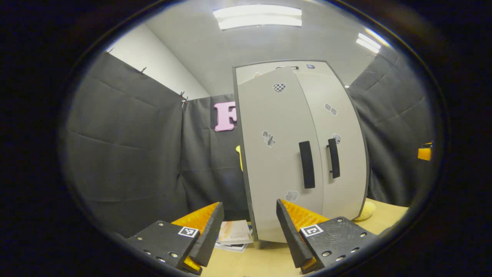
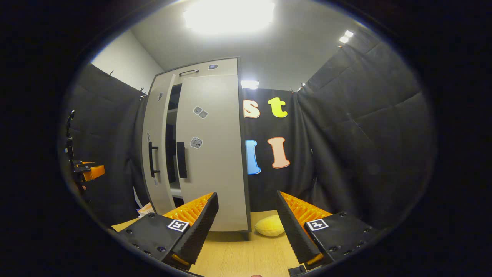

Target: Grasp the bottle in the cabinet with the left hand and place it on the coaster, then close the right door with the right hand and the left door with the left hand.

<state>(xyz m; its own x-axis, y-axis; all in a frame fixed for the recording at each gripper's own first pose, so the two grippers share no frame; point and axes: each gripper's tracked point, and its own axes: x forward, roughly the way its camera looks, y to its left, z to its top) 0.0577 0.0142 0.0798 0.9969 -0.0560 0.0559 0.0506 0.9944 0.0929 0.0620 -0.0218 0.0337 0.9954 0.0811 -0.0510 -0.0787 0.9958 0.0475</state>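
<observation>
Jaws wide apart on both tools, nothing between the fingers. Left gripper [image 1: 250, 231] low in the frame of the left gripper view, aimed at the grey cabinet [image 1: 300, 154] at centre. Left door [image 1: 276, 161] ajar, swung slightly out ahead of the right door [image 1: 338, 154], which lies flush; two dark handles [image 1: 306, 164] side by side near mid-frame. Papers [image 1: 235, 234] flat on the wooden table [image 1: 265, 261] at lower centre. Right gripper [image 2: 246, 227] low in the right gripper view, cabinet at centre left, dark gap [image 2: 171, 154] between the doors. Yellow soft object [image 2: 270, 226] on the table beside the cabinet's foot. Bottle and coaster: cannot tell where.
</observation>
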